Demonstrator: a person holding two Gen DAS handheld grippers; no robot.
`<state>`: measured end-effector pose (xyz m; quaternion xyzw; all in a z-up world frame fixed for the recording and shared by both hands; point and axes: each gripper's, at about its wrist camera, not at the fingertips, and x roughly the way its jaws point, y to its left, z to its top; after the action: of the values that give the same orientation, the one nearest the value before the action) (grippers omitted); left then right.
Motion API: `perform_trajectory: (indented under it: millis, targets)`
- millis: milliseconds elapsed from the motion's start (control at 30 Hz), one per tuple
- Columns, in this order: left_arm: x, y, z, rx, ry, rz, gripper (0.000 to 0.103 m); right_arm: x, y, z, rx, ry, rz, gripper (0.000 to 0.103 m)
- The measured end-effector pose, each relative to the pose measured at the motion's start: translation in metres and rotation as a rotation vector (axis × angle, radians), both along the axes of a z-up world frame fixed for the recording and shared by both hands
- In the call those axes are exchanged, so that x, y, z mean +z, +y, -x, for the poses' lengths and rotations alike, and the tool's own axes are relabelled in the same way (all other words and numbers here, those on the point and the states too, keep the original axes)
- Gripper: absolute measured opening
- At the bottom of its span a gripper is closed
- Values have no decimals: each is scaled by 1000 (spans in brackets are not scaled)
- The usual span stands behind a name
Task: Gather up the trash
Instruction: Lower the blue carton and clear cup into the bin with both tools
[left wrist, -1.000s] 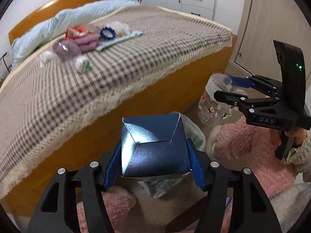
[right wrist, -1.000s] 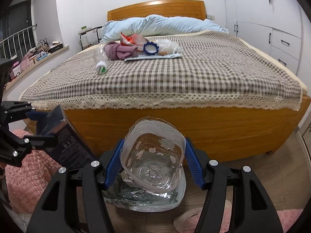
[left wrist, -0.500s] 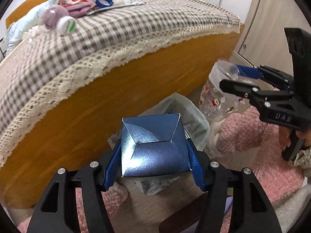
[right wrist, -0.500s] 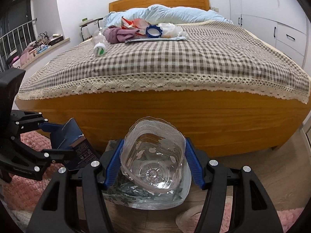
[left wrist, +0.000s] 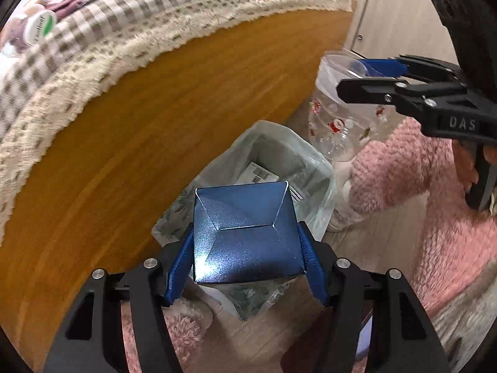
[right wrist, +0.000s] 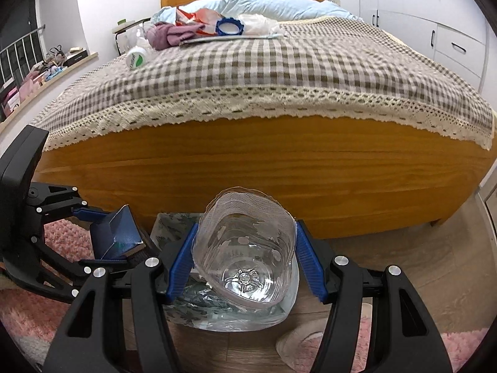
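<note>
The bed (right wrist: 279,168) spans twelve o'clock. Below it, the bin bag (left wrist: 279,146) gapes. The left gripper (left wrist: 247,258) clamps a blue box (left wrist: 245,236), end-on. The right gripper (right wrist: 245,258) clamps a clear cup (right wrist: 245,248), mouth toward the camera.

The right gripper (left wrist: 369,76) body bears raised letters reading "DAS".

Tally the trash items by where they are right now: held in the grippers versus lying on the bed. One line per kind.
Held, blue box: 1
Held, clear plastic cup: 1
Bed, bottle: 1
Bed, blue ring: 1
Bed, red-and-white wrapper: 1
Bed, white plastic bag: 1
Total: 6
</note>
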<state>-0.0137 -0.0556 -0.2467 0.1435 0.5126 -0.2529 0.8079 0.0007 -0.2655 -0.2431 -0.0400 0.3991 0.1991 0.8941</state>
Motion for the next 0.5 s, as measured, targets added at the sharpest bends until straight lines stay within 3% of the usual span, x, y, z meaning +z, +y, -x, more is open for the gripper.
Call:
perform_trajectory:
  millis: [500]
  targets:
    - [-49,-8,-21,-141,46,-67,60,-26,2,-16,-7,54,27,60]
